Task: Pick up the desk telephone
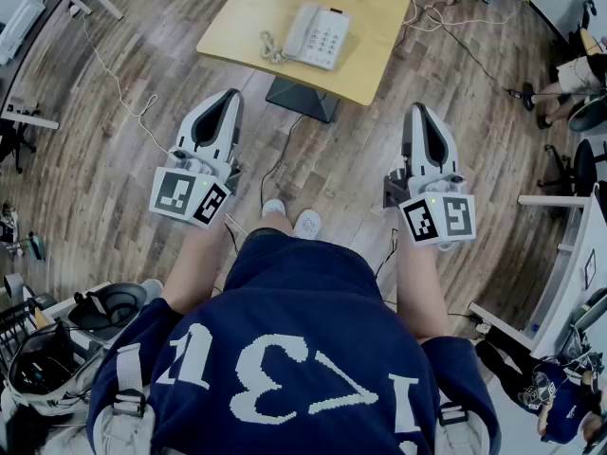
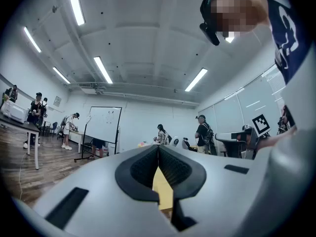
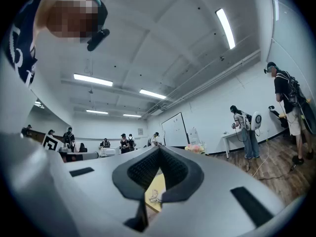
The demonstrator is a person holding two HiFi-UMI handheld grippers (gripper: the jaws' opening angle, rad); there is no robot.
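Telephone: the desk telephone (image 1: 318,34) lies on the bench (image 1: 247,12).
Left: my left hand-held gripper (image 1: 226,98) is pressed together, empty, well short of the bench.
Right: my right hand-held gripper (image 1: 418,112) is the same.

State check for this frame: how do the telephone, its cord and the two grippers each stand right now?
desk telephone: lying flat on the yellow table, handset apparently on its cradle, nothing touching it.
coiled cord: bunched loose on the tabletop beside the telephone.
left gripper: jaws shut, empty, short of the table.
right gripper: jaws shut, empty, short of the table.
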